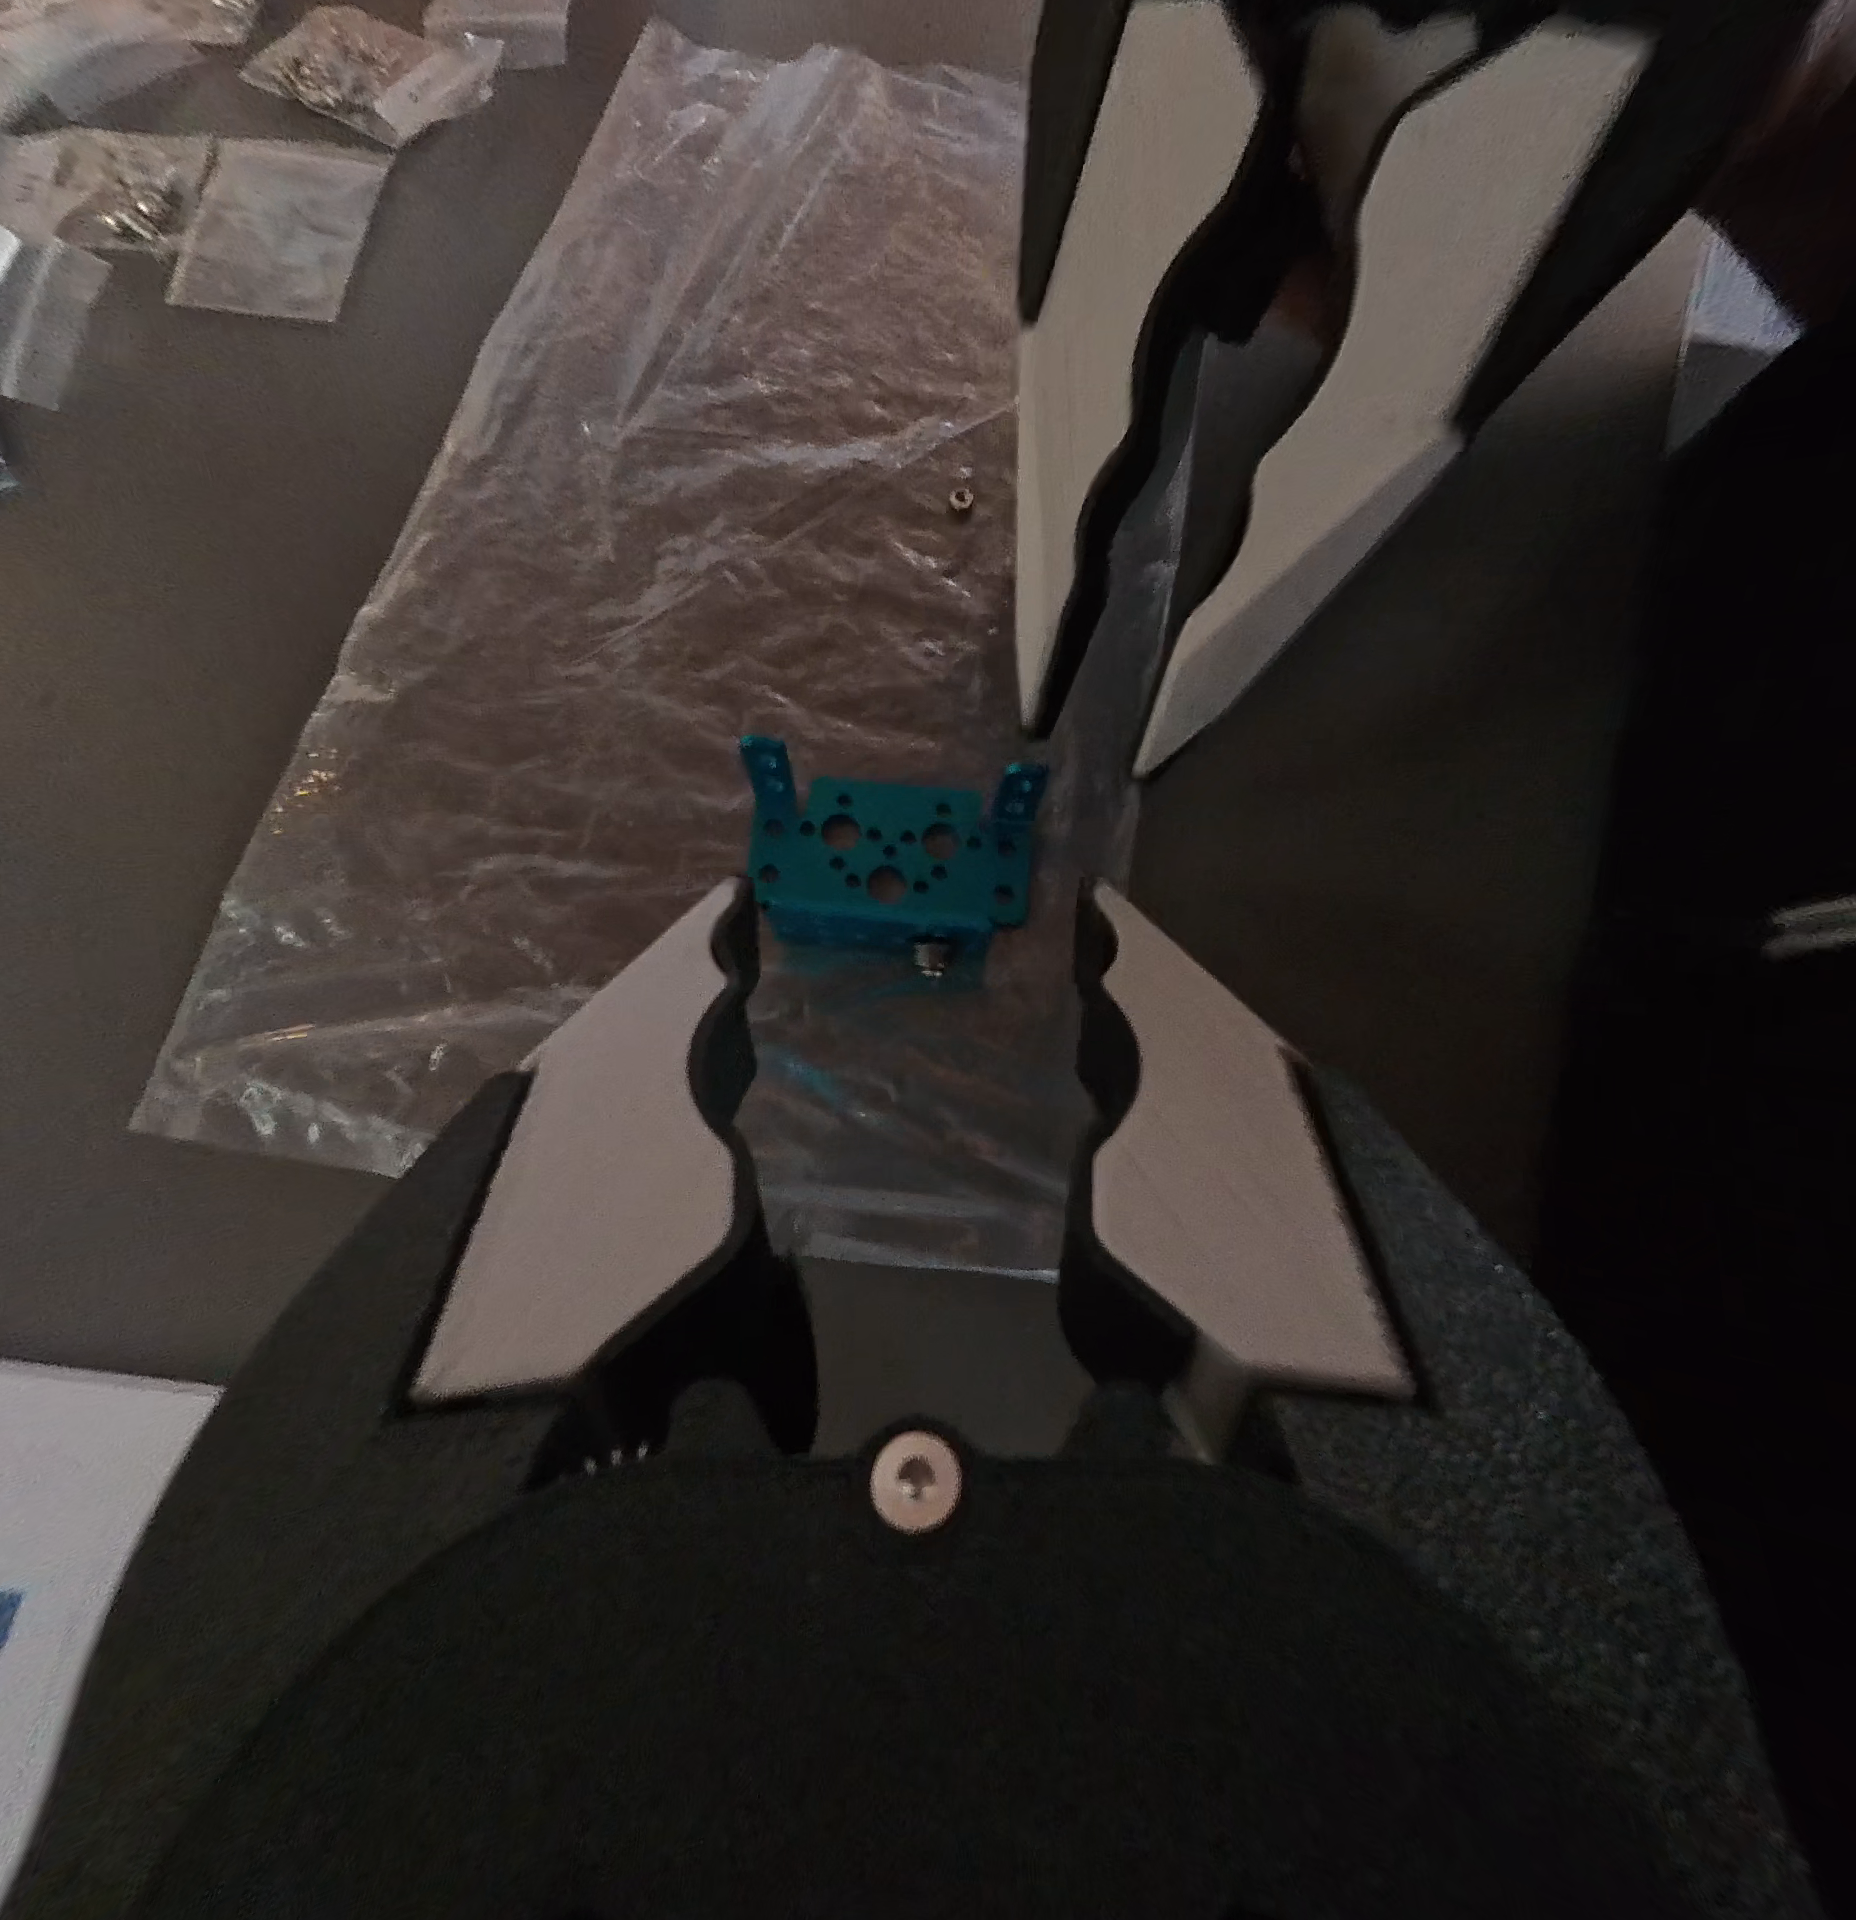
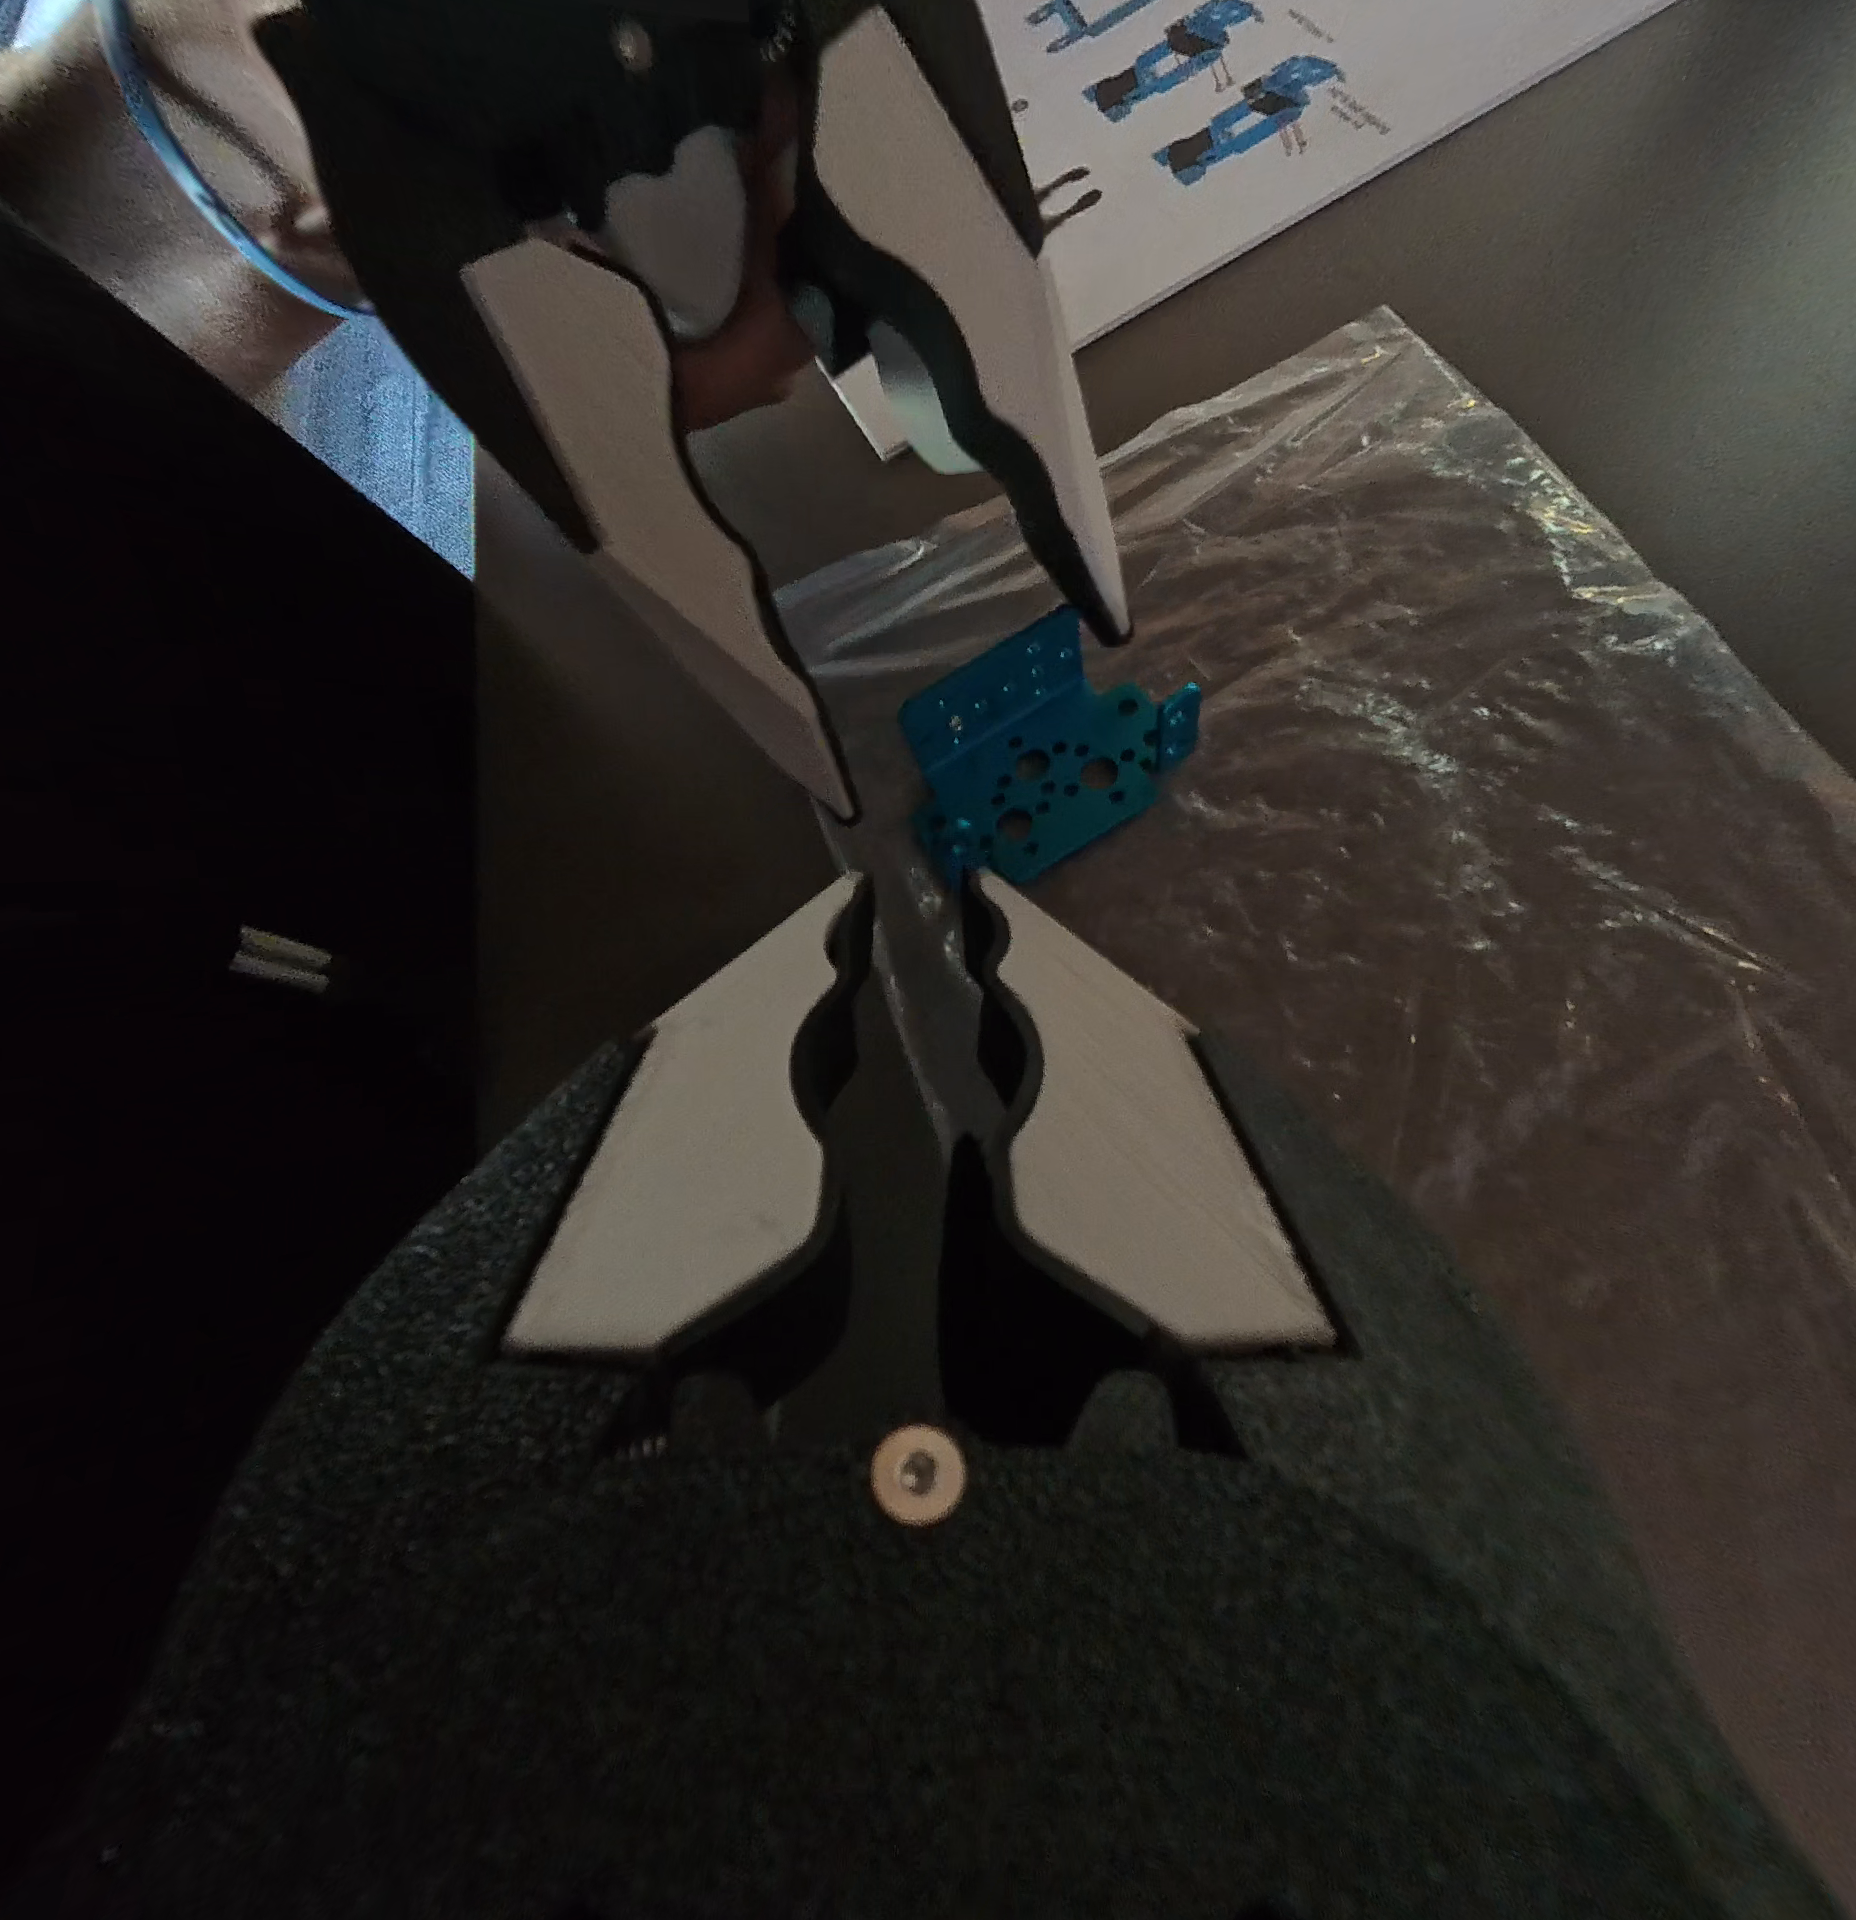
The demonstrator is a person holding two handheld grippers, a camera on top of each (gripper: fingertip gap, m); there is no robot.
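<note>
A blue metal bracket (image 1: pixel 872 852) with several holes lies on a clear plastic bag (image 1: pixel 695 468) spread on a dark table. My left gripper (image 1: pixel 913 886) is open, its fingertips on either side of the bracket's near edge, not closed on it. A small screw (image 1: pixel 929 956) sticks out of the bracket's front. My right gripper (image 1: pixel 1088 748) comes in from the far side, just right of the bracket, nearly closed with the bag's edge pinched between its fingers. In the right wrist view, the right gripper (image 2: pixel 913 878) grips the bag (image 2: pixel 1423 727) beside the bracket (image 2: pixel 1038 769), and the left gripper (image 2: pixel 974 722) straddles it.
Several small clear packets of hardware (image 1: pixel 332 62) lie at the far left. A small brass nut (image 1: pixel 960 506) sits on the bag. A white printed sheet (image 2: pixel 1267 135) lies beyond the bag. A dark block (image 2: pixel 176 831) stands along the table's side. From the right gripper's tips to the small brass nut (image 1: pixel 960 506) is close to 7 centimeters.
</note>
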